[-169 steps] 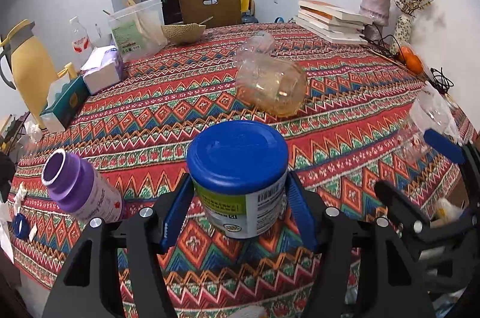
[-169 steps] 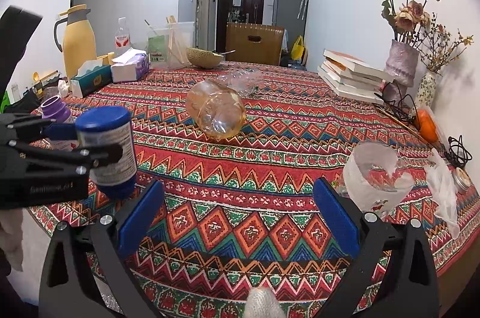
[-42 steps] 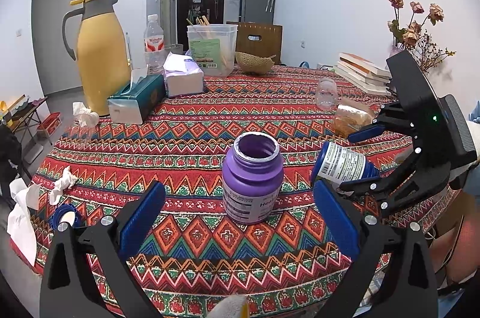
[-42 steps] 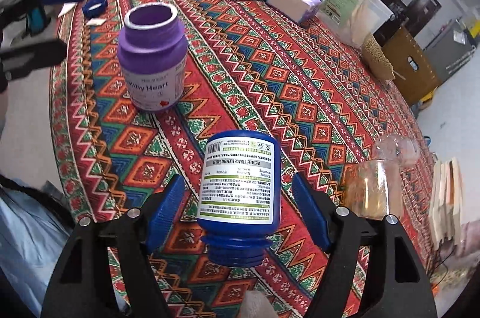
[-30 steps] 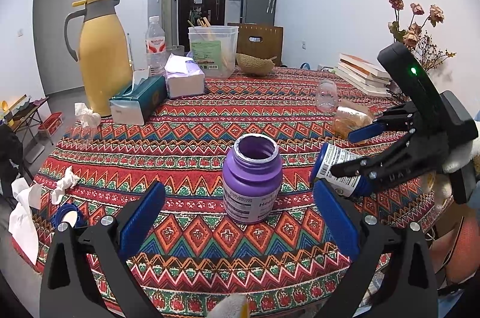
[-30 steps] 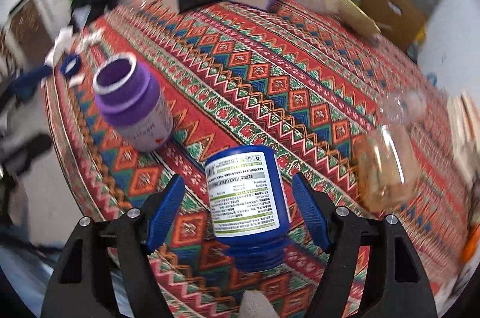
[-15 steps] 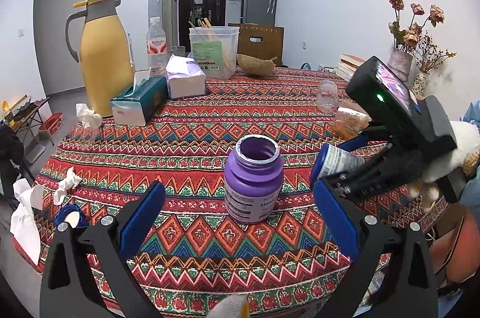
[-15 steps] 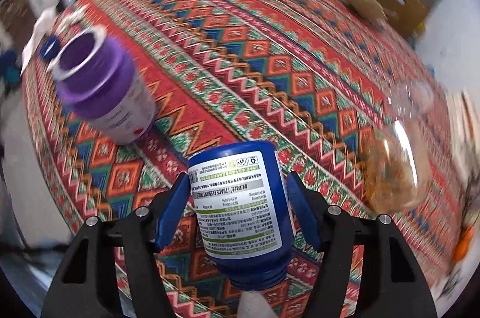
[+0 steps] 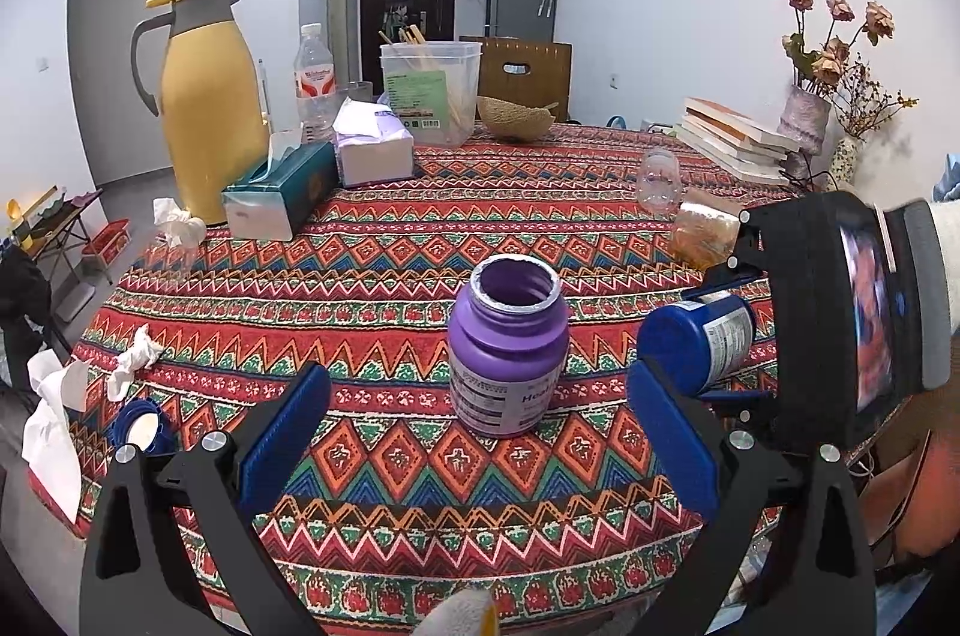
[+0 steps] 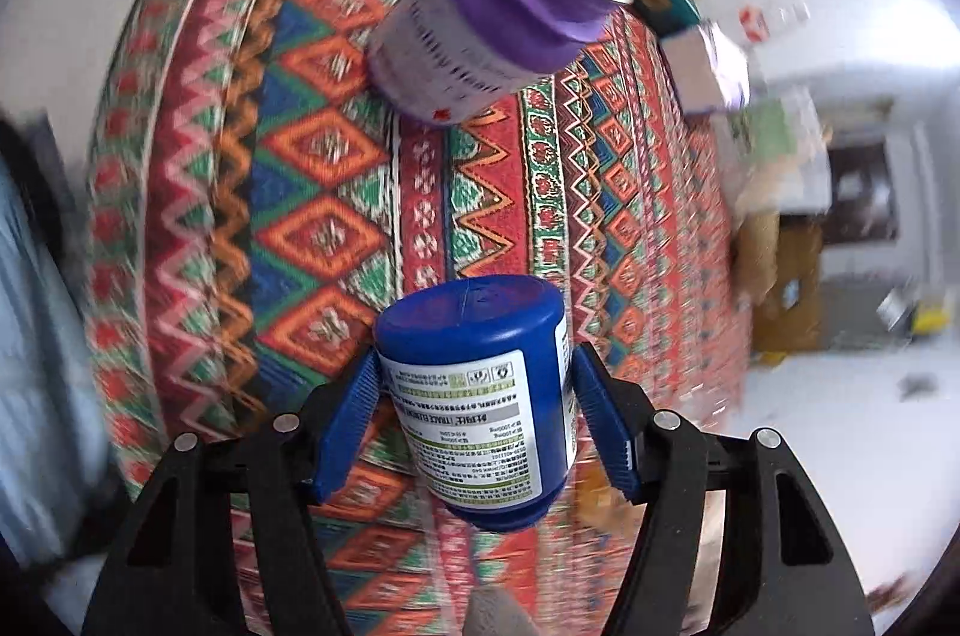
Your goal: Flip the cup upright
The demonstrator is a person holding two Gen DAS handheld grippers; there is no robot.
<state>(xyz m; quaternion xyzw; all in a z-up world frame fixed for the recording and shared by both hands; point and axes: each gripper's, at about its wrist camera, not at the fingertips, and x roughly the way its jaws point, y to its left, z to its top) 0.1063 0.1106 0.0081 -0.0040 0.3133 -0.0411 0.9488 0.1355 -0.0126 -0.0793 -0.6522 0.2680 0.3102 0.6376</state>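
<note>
The worktop (image 9: 384,288), draped in a red zigzag-patterned cloth, filled most of the left wrist view; at its far left stood a yellow thermos jug (image 9: 207,96), the biggest thing on it, with a teal tissue box (image 9: 279,198) just beside its base and a clear plastic tub (image 9: 431,90) behind that; a stack of books (image 9: 735,138) lay at the far right, near a vase of dried flowers (image 9: 807,120). The left gripper (image 9: 477,432) hung low over the near edge, its fingers (image 9: 285,432) spread wide with nothing between them; a purple jar (image 9: 509,345) stood upright and uncapped on the cloth ahead of it. The right gripper (image 10: 477,432) had its fingers (image 10: 351,432) clenched on a blue cup (image 10: 480,396) (a labelled blue bottle, really), held off the cloth to the right of the purple jar and tipped well over, its flat end towards the left gripper; the right wrist view was smeared with blur, so the exact tilt was hard to judge. An amber glass jar (image 9: 702,231) lay on its side behind the held cup; a small blue cap (image 9: 141,426) sat near the left edge.
</note>
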